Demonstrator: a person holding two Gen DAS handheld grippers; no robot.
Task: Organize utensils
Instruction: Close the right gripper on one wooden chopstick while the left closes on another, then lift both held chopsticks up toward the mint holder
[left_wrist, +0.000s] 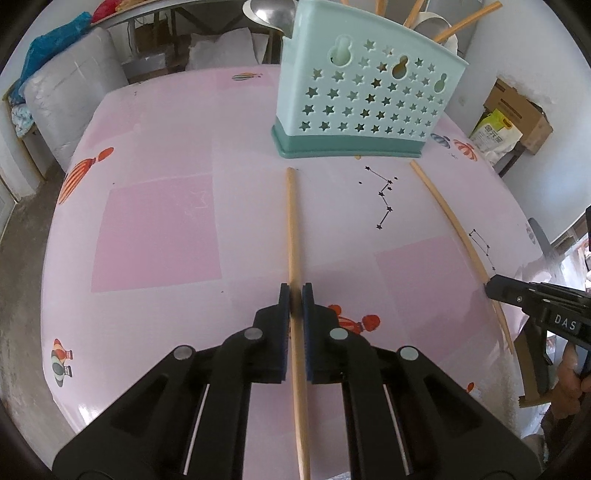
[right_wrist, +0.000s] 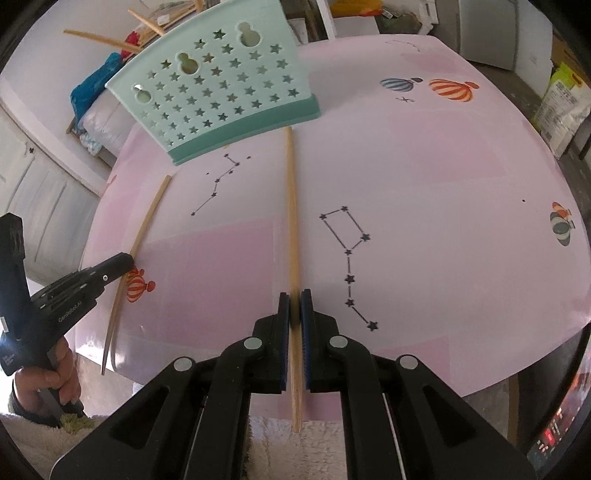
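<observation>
A mint-green utensil holder (left_wrist: 364, 98) with star cut-outs stands at the far side of the pink table (left_wrist: 162, 221); several chopsticks and spoons stick out of it. My left gripper (left_wrist: 295, 291) is shut on a wooden chopstick (left_wrist: 293, 229) that lies lengthwise toward the holder. My right gripper (right_wrist: 294, 297) is shut on a second wooden chopstick (right_wrist: 291, 206), its far tip near the holder (right_wrist: 221, 96). Each gripper shows from the side in the other's view: the right gripper (left_wrist: 493, 290) and the left gripper (right_wrist: 127, 260), each on its chopstick.
The pink tablecloth (right_wrist: 424, 206) carries balloon and constellation prints. A cardboard box and a yellow bag (left_wrist: 496, 134) sit off the table's right side. Wrapped bundles (left_wrist: 70, 107) stand off the left. The table's near edge (right_wrist: 406, 398) is close below my right gripper.
</observation>
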